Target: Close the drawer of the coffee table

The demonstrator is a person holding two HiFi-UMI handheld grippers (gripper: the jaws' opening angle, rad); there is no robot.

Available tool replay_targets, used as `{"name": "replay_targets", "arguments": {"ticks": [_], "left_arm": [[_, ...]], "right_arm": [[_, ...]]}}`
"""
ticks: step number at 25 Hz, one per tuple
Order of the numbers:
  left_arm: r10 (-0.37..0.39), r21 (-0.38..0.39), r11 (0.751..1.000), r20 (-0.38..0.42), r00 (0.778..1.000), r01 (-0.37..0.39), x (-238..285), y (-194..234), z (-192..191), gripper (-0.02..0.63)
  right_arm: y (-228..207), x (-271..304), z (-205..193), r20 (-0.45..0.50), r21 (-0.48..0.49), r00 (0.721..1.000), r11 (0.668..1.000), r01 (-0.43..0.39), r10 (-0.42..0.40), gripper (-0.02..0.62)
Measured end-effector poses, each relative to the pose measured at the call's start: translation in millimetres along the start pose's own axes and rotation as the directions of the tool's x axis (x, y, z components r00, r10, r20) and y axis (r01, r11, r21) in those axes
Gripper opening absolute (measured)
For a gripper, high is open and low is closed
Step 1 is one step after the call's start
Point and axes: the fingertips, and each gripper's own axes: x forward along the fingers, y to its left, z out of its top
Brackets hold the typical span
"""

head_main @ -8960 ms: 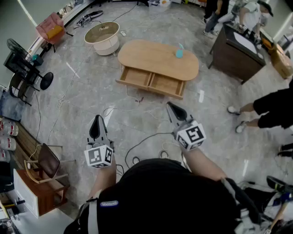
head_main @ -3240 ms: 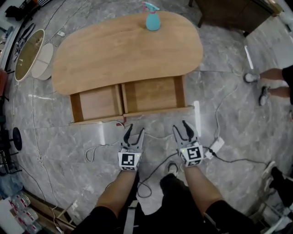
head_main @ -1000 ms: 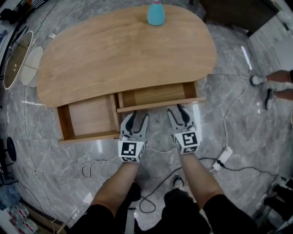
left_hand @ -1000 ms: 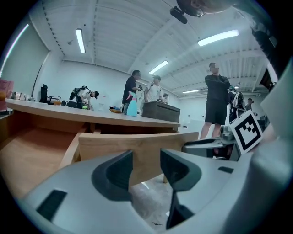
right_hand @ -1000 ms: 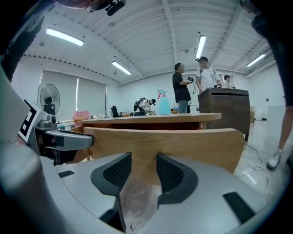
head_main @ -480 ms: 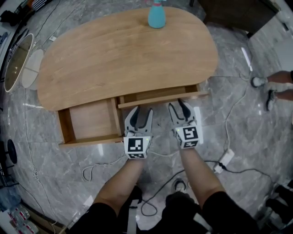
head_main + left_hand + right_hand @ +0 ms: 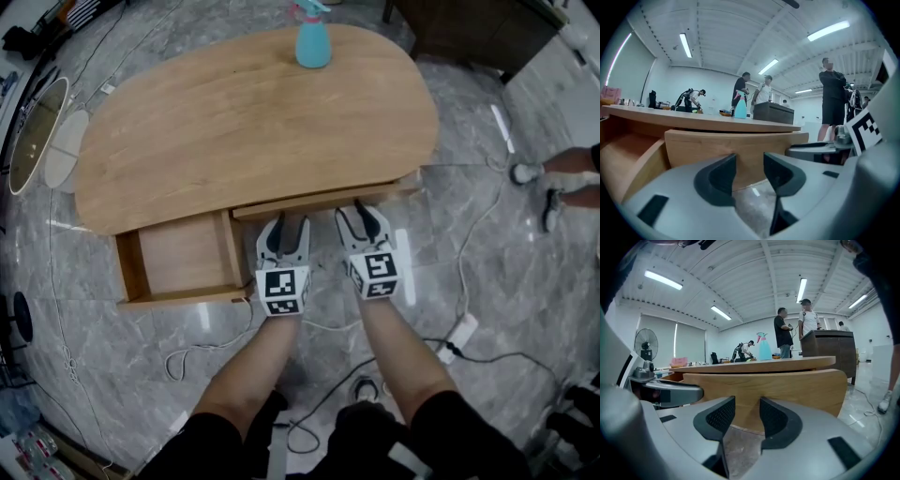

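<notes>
coffee table (image 7: 253, 112): oval, light wood, right before me | right drawer (image 7: 319, 202): nearly shut, front just proud of the top | left drawer (image 7: 178, 253): pulled well out

Spray bottle (image 7: 312, 45) on coffee table (image 7: 244, 122)

Light wood, smooth and matt with fine grain, on the worktop (image 7: 253, 112) and the drawer front (image 7: 319, 200) just ahead of the left gripper (image 7: 286, 227) and right gripper (image 7: 356, 216). Matt grey plastic shells, black dimpled pads (image 7: 719, 417). Glossy grey marbled stone floor (image 7: 469, 234) beneath them.
</notes>
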Motion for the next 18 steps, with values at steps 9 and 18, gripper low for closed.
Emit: {"name": "replay_targets", "arguments": {"ticks": [9, 18], "left_arm": [[-0.003, 0.038, 0.999, 0.022, 1.000, 0.002, 22.6, 13.2, 7.2, 0.167], [-0.032, 0.071, 0.997, 0.028, 0.999, 0.030, 36.0, 21.7, 11.7, 0.169]], "right_arm": [[-10.8, 25.1, 6.6, 0.025, -0.017, 1.000, 1.000, 0.018, -0.018, 0.161], [-15.2, 42.2, 13.5, 0.039, -0.023, 0.999, 0.999, 0.026, -0.025, 0.161]]}}
